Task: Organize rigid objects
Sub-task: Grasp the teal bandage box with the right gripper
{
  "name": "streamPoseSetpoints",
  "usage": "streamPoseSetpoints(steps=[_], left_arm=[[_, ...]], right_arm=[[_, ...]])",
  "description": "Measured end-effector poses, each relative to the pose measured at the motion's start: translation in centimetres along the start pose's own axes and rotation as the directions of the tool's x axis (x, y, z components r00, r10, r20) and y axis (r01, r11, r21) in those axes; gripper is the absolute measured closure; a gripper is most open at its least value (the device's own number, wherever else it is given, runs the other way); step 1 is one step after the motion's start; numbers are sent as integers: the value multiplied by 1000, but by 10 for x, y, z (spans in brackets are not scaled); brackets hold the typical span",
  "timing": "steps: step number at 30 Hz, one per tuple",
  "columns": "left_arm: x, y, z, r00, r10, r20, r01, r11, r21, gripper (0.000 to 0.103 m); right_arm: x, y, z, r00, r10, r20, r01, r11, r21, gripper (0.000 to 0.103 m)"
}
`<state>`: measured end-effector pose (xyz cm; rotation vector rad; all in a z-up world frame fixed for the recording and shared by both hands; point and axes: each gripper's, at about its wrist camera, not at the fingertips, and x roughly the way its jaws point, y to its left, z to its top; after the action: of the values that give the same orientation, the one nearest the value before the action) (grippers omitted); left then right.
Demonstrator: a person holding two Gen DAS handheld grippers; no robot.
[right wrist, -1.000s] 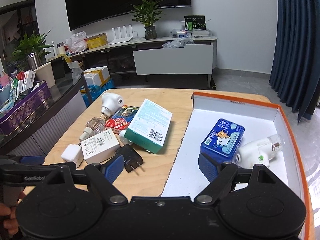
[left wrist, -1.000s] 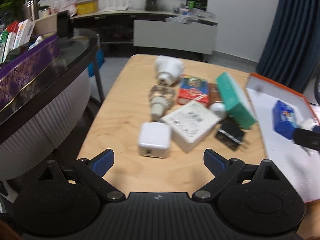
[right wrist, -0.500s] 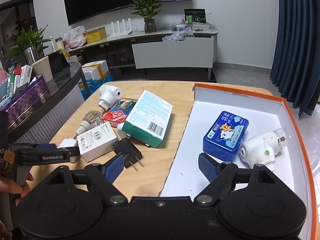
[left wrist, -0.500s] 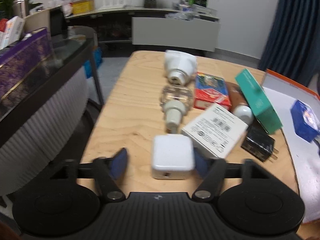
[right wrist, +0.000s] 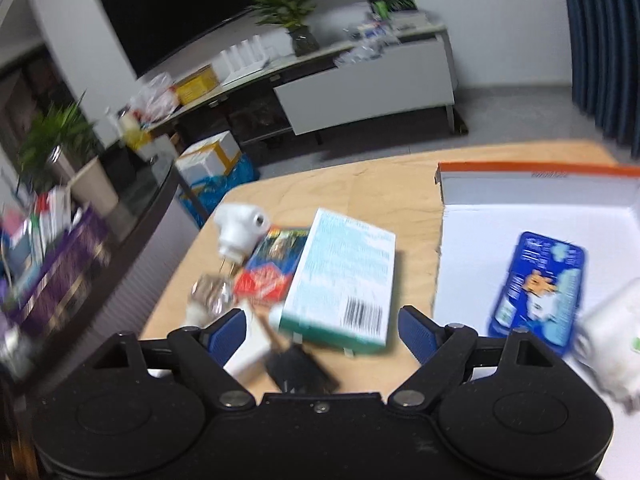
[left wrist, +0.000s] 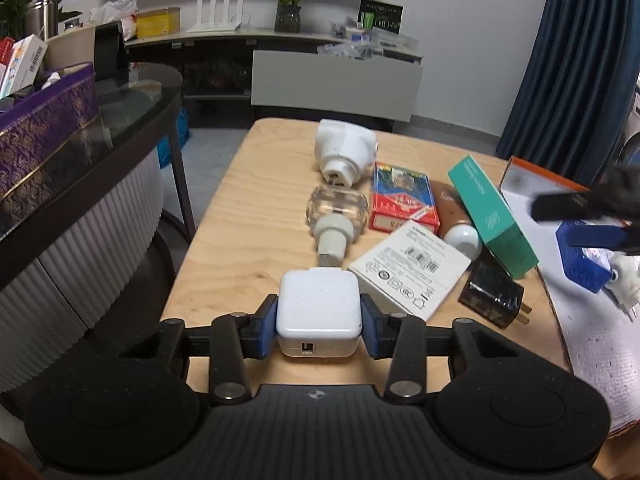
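My left claw [left wrist: 319,330] has its blue pads clamped on the two sides of the white square plastic USB charger [left wrist: 318,310], which sits flat on the pale wooden tabletop [left wrist: 244,216] at the near end of the clutter. I took it by its flat sides, so I judge the grip squares up well. It touches the tip of the clear glass refill bottle [left wrist: 336,216], with the white cardboard box [left wrist: 410,274] just beside it, so I'd lift straight up to avoid nudging them. My right claw [right wrist: 320,334] stands wide open and empty above the teal rectangular carton [right wrist: 344,276]. The orange-rimmed white tray [right wrist: 532,170] already holds a blue tin [right wrist: 538,286], so I reckon the charger belongs there next.
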<state>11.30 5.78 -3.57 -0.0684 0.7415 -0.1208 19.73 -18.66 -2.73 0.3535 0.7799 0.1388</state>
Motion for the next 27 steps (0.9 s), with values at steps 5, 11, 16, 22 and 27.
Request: streamPoseSetpoints(steps=[5, 11, 16, 22, 27], left_arm=[[1, 2, 0, 1000, -13, 8, 13, 1000, -9, 61], [1, 2, 0, 1000, -21, 18, 21, 1000, -18, 60], [2, 3, 2, 999, -31, 25, 32, 999, -39, 61], [-7, -6, 5, 999, -22, 37, 22, 1000, -3, 61], [-18, -24, 10, 998, -20, 56, 19, 1000, 16, 61]], right_arm=[[41, -10, 19, 997, -27, -75, 32, 997, 68, 3], [71, -22, 21, 994, -6, -107, 21, 990, 141, 1], [64, -19, 20, 996, 19, -84, -7, 991, 134, 19], [17, -9, 5, 998, -69, 14, 69, 998, 1, 19], [-31, -1, -13, 985, -137, 105, 147, 984, -96, 19]])
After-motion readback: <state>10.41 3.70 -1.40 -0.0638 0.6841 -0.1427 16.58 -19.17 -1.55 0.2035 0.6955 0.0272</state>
